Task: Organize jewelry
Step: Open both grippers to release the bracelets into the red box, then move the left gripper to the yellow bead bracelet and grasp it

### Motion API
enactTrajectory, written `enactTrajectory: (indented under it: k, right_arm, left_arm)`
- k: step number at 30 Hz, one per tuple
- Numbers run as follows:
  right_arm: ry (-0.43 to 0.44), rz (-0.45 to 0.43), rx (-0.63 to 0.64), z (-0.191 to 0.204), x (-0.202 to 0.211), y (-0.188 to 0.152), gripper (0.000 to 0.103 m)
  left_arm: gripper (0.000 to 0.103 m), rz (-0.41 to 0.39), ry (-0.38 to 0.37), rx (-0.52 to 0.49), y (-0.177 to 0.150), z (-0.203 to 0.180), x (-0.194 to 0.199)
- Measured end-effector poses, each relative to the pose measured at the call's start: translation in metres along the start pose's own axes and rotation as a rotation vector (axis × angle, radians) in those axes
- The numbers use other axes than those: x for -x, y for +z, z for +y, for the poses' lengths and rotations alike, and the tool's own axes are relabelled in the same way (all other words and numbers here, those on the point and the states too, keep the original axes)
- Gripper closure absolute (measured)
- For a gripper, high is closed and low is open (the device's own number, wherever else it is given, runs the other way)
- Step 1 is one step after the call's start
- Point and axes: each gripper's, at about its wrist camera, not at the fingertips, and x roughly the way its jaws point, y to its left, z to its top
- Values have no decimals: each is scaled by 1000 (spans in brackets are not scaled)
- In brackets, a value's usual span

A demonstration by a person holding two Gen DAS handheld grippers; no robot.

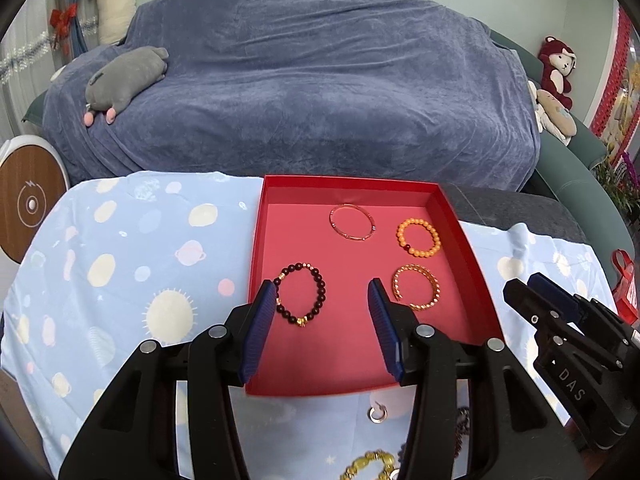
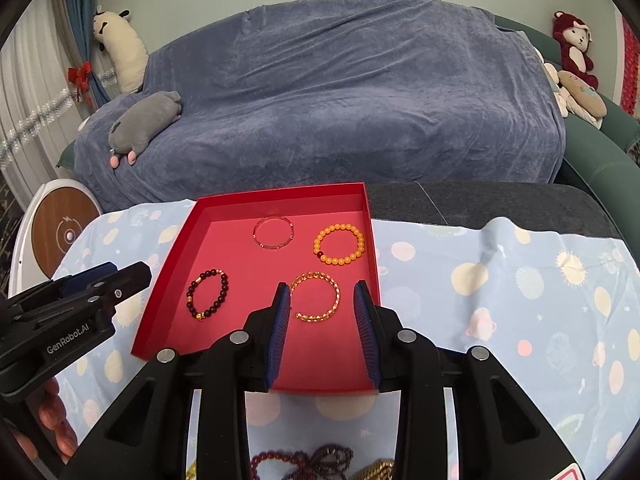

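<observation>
A red tray lies on the planet-print cloth and holds several bracelets. These are a dark bead bracelet, a gold chain bracelet, an orange bead bracelet and a clear bangle. My left gripper hovers open above the dark bracelet, with nothing gripped. Above the gold bracelet my right gripper is also open and holds nothing. All the bracelets rest flat on the tray floor.
Loose jewelry lies on the cloth in front of the tray: a yellow bead bracelet, a silver ring, dark red beads and pink beads. A blanket-covered sofa stands behind the table.
</observation>
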Motion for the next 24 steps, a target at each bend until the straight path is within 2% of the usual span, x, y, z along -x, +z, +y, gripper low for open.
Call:
enactTrajectory:
  k: [3,10,17,24]
  right_arm:
    - [3,-7,-4,-2,14,-6,71]
    - [7,-9,-39,-16,48,-37,71]
    - [-9,36,-62,-32,70,-90,71]
    - [-27,95,-65,-39,75,-136,71]
  left_arm:
    - [52,-9,0,-5,-6,-2,14]
    - [51,4,-4,-28,-40,0,39]
    - [51,76,-6,-38,-101,5,46]
    - [51,164,-1,-52,-152,-3,30]
